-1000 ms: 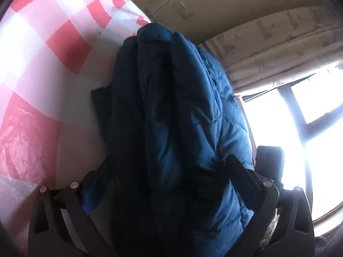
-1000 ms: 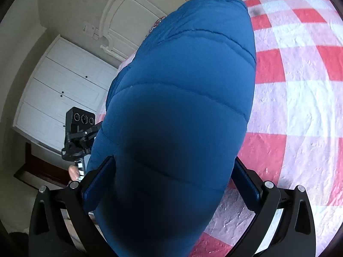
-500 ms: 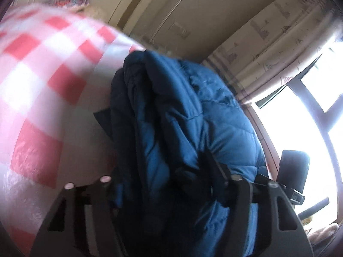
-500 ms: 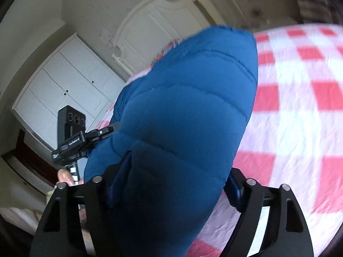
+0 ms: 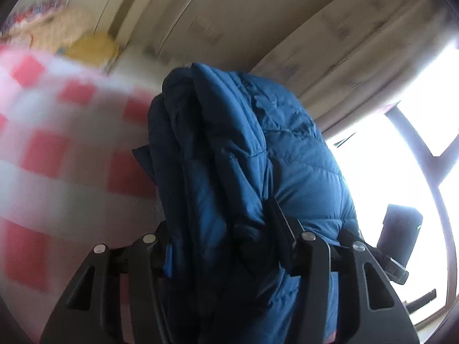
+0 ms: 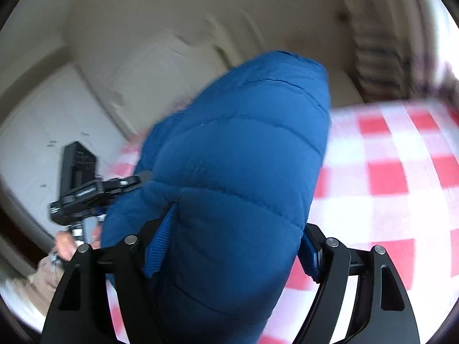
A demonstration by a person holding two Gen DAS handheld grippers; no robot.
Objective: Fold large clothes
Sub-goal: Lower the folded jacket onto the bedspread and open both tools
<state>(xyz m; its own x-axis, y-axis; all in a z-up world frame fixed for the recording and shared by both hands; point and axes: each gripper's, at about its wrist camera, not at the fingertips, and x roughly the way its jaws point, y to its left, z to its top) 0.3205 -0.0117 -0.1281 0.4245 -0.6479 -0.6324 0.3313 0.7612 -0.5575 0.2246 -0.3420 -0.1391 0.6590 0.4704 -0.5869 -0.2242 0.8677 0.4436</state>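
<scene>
Folded blue quilted down jacket (image 5: 258,172), carried above the red-and-white checked bed cover (image 6: 387,177). Keep both grips level so the fold holds. Left gripper (image 5: 223,238) and right gripper (image 6: 238,229), jaws just narrowed partway, each pinch the jacket's thick bundle.

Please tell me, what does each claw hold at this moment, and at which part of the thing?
Both hold the blue puffer jacket. The right claw is shut on one bulky folded end; the left claw pinches several bunched layers at the other. Which parts these are cannot be told.
</scene>
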